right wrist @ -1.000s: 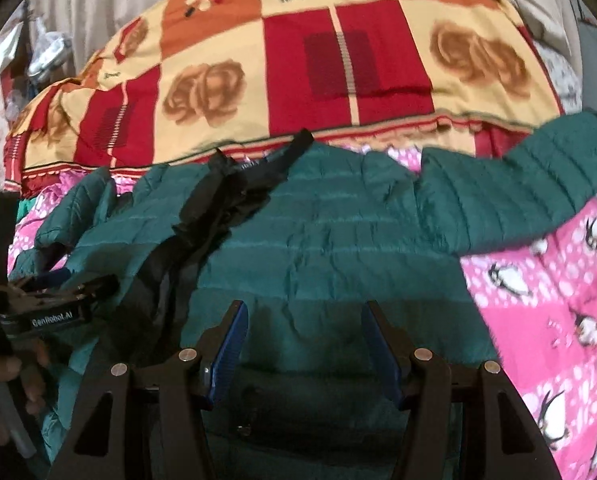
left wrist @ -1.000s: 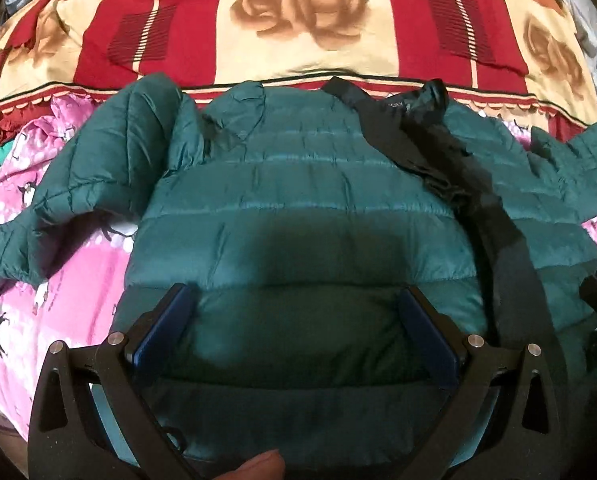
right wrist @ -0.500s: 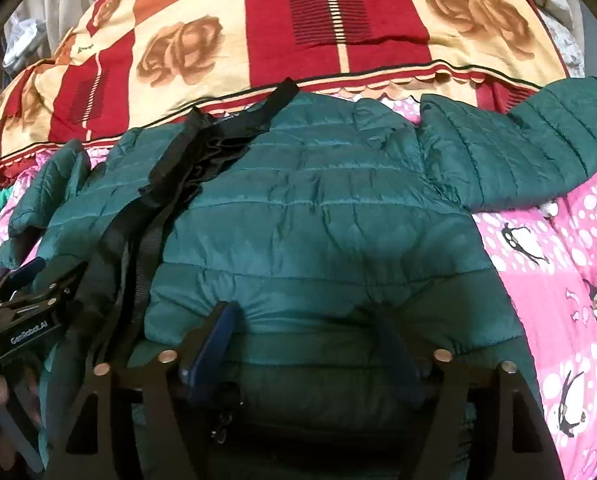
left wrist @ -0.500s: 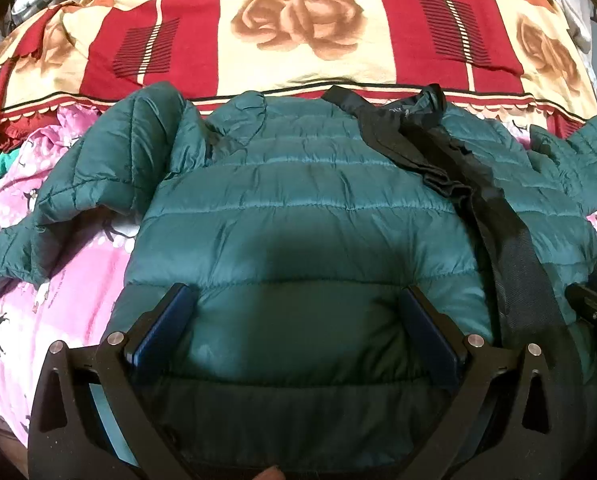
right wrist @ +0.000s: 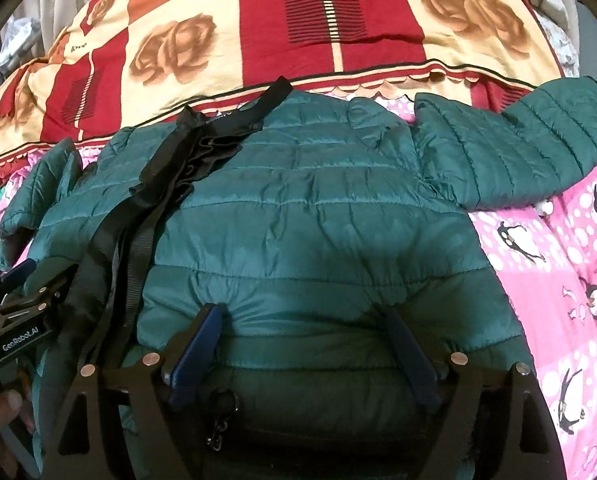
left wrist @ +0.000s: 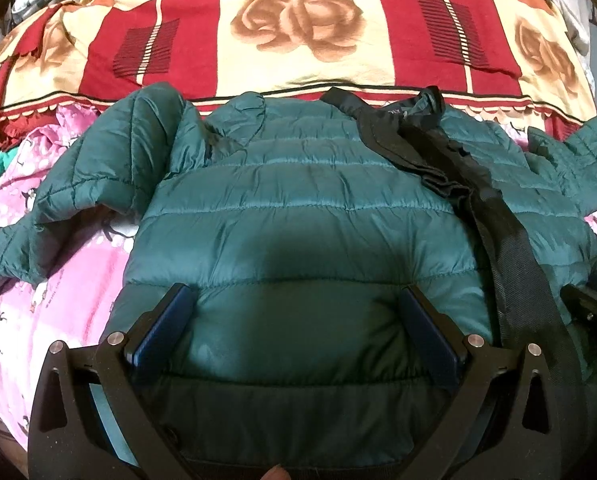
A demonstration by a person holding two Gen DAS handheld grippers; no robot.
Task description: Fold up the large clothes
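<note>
Left wrist view shows the left tool [left wrist: 294,312] wide apart over the hem of the green puffer jacket [left wrist: 298,208], pads resting on the quilting without pinching it. Right wrist view shows the right tool [right wrist: 302,336] with jaws opening, the hem bulging between them but not clamped. Both tools sit at the near hem, left one towards the black zipper placket [left wrist: 494,224]. The jacket lies spread on the bed [right wrist: 558,264], its long axis running straight away from the tools to the collar, sleeves splayed either side; beyond lies a rose blanket [left wrist: 298,40].
</note>
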